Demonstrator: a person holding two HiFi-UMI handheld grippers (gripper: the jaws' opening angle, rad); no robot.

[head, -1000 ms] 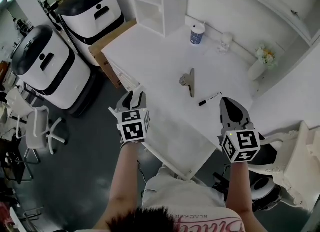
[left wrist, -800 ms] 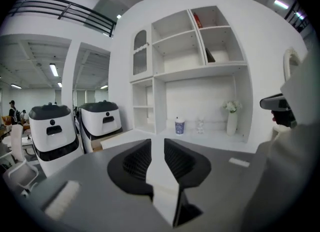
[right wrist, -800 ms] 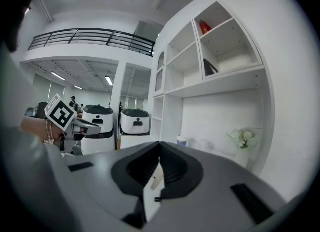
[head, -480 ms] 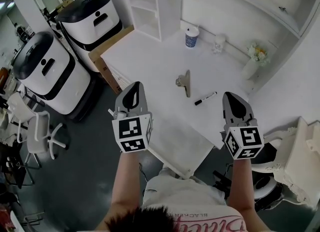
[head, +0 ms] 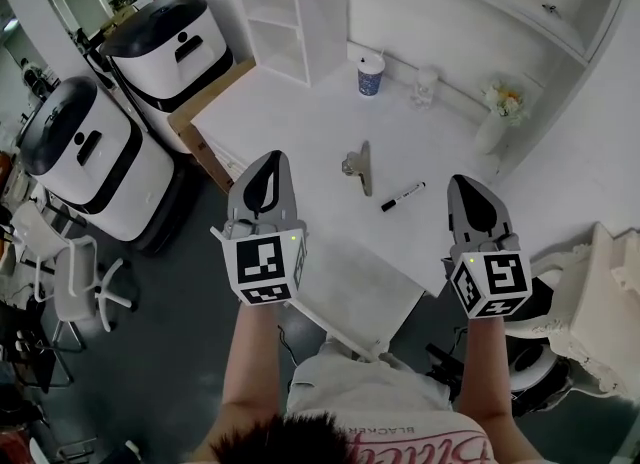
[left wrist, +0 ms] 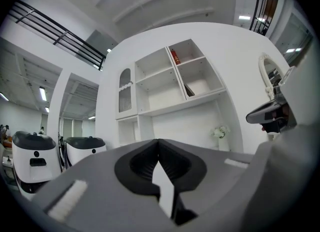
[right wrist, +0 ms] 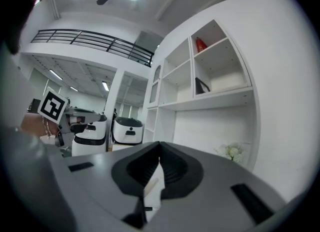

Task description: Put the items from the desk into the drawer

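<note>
Bench: the white bench (head: pixel 300 122) is filling the middle of the head view, and the items are lying on it ahead of the person.
Surroundings: two white machines (head: pixel 165 37) are standing on the floor to the left of the bench, and an open shelf unit (head: pixel 280 12) is standing at its far end.
Drawer: I am not able to place it; no view is clearly showing an open drawer.
Left gripper: the left gripper (head: pixel 267 159) is hovering by the near left edge of the bench and pointing level. Its fingers are pressing together and are holding nothing.
Right gripper: the right gripper (head: pixel 466 182) is hovering by the near right edge, also pointing level. Its fingers are meeting as well, with nothing between them.
Far items: a cup (head: pixel 371 76) and a vase with flowers (head: pixel 495 122) are standing at the far side, well apart from both grippers.
Clip: a metal clip (head: pixel 357 168) is lying between the two grippers. Its long axis is running away from the person, almost parallel to the fingers.
Marker: a black marker (head: pixel 402 196) is lying just beside the clip, on its right, with its long axis running diagonally across the bench.
Deciding relation: the marker is lying nearer to the right gripper, to the left of its fingers. The clip is lying about midway between the grippers, slightly nearer the left one. In my judgement no item is being handled yet, and either gripper will need to open before grasping across an item's long axis.
</note>
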